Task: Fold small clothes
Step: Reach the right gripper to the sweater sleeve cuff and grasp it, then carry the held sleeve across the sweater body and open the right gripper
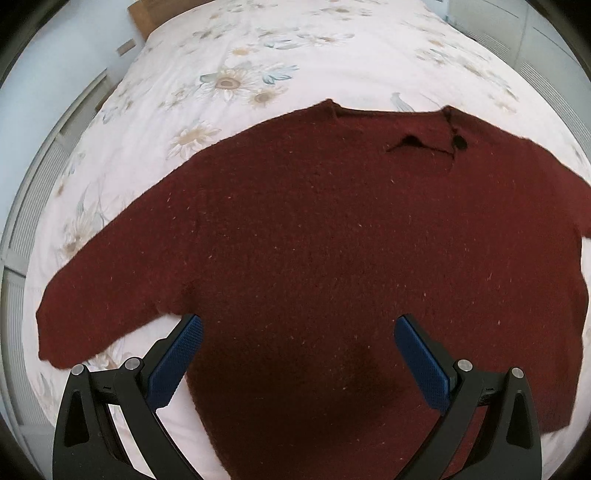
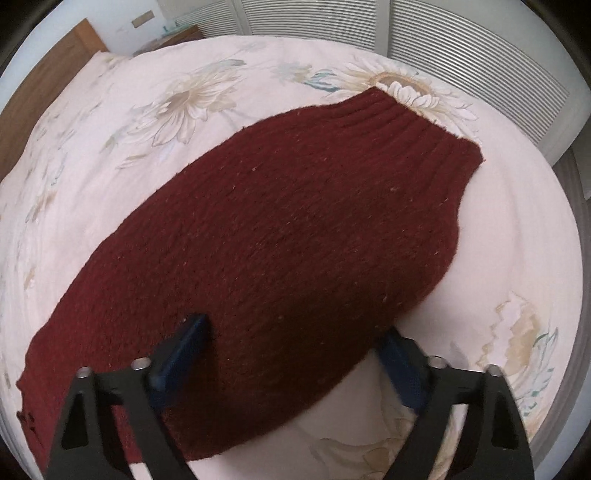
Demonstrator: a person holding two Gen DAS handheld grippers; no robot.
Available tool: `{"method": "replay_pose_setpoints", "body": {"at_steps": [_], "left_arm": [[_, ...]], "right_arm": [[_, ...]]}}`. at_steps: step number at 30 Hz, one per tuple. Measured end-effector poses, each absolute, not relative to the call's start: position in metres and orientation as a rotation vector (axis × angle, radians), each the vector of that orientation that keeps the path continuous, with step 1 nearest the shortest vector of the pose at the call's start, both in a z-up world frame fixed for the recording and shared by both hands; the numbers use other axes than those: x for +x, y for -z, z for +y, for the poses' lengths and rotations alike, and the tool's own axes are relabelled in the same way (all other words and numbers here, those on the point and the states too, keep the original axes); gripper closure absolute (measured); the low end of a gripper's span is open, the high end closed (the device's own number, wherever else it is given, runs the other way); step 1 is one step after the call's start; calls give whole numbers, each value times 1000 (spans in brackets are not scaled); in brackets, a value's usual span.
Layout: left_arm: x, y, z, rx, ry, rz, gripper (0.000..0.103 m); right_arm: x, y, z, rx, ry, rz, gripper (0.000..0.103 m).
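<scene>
Maroon sweater point(image 1: 314, 240) lies flat on floral bed point(image 1: 229, 51). Left hand-held gripper point(image 1: 298, 326) released above hem. Right hand-held gripper point(image 2: 295, 332) released, straddling sleeve point(image 2: 295, 229). Advice: pinch sleeve edge fully, fold inward, keep body flat.

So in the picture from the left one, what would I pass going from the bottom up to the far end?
Left hand-held gripper, open → dark red sweater → its neckline → flowered bedspread → wooden headboard.

No readable text, labels, brands or numbers on anything in either view
</scene>
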State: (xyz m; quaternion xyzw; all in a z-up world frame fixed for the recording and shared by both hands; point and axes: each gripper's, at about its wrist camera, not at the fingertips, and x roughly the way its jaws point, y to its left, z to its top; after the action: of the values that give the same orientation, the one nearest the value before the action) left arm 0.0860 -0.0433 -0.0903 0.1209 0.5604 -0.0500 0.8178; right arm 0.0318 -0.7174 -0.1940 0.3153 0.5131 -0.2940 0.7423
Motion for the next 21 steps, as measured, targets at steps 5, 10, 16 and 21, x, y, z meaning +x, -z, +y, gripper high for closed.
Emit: {"method": "replay_pose_setpoints", "body": {"at_steps": [5, 10, 16, 21], "left_arm": [[87, 99, -40, 222, 118, 1212, 1], [89, 101, -39, 206, 109, 1210, 1], [86, 95, -32, 169, 105, 1191, 1], [85, 89, -26, 156, 96, 1171, 1]], "right_arm": [[32, 183, -715, 682, 570, 1123, 86], [44, 157, -692, 542, 532, 1145, 89], [61, 101, -641, 420, 420, 1053, 90], [79, 51, -584, 350, 302, 985, 90]]}}
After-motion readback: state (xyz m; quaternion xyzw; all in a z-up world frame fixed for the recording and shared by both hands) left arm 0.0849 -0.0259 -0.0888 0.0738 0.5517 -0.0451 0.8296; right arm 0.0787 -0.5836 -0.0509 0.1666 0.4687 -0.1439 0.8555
